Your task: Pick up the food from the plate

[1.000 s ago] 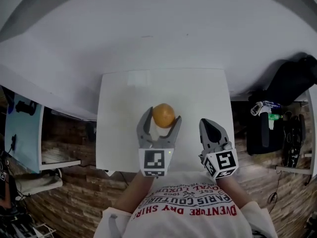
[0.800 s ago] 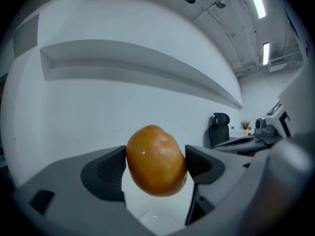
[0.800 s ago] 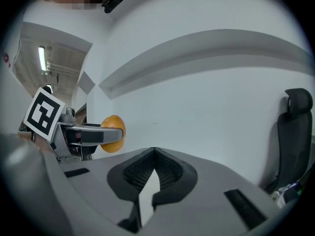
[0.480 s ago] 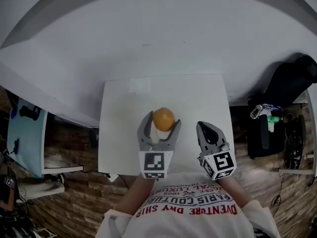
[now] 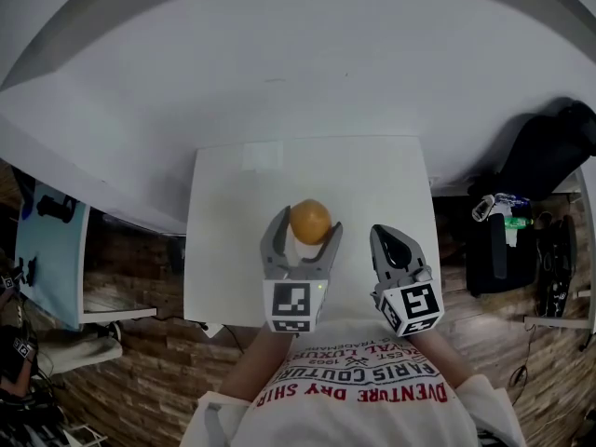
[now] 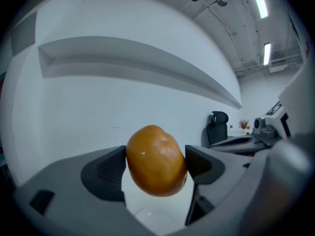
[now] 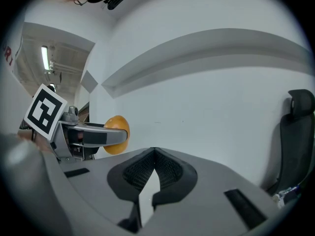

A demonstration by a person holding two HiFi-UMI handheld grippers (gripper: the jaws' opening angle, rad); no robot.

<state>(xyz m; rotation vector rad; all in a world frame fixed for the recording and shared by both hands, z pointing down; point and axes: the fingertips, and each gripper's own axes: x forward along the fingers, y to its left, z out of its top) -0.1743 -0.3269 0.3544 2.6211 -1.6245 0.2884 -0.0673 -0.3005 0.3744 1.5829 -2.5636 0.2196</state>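
Left gripper point(image 5: 304, 225) clamps a round orange food item point(image 6: 156, 160), possibly a fruit, between both pads, held above the white table point(image 5: 223, 250). Right gripper point(image 7: 154, 155) sits beside it, jaws pressed together, empty.

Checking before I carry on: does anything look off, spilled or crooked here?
Nothing stands out. The food sits squarely between the left gripper's jaws, over the white table. The right gripper is shut and empty. Nothing is spilled.
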